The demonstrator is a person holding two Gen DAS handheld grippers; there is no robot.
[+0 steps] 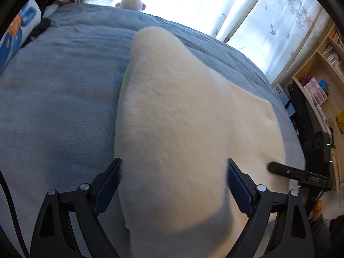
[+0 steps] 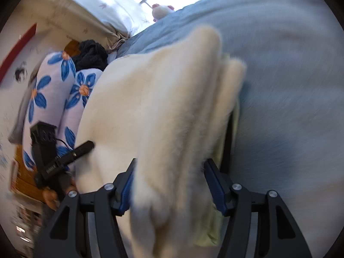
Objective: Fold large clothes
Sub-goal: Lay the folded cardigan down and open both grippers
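Observation:
A white fluffy garment [image 1: 172,107] lies folded lengthwise on a blue-grey bedspread [image 1: 64,86]. My left gripper [image 1: 174,163] stands wide, the garment's near end filling the gap between its blue pads without being visibly pinched. One finger of the right gripper [image 1: 279,168] rests at the garment's right edge. In the right wrist view the garment [image 2: 150,107] hangs in thick layers between the blue pads of my right gripper [image 2: 171,163], whose jaws stand apart around it; a pale yellow-green lining [image 2: 217,150] shows beneath. A finger of the left gripper [image 2: 83,148] touches the garment's left edge.
The bedspread [image 2: 290,64] spreads wide on both sides of the garment. A white and pink plush toy [image 1: 131,2] sits at the far edge by the curtained window. Blue-flowered pillows [image 2: 53,90] and a dark cloth [image 2: 92,53] lie on one side, a bookshelf [image 1: 322,75] on the other.

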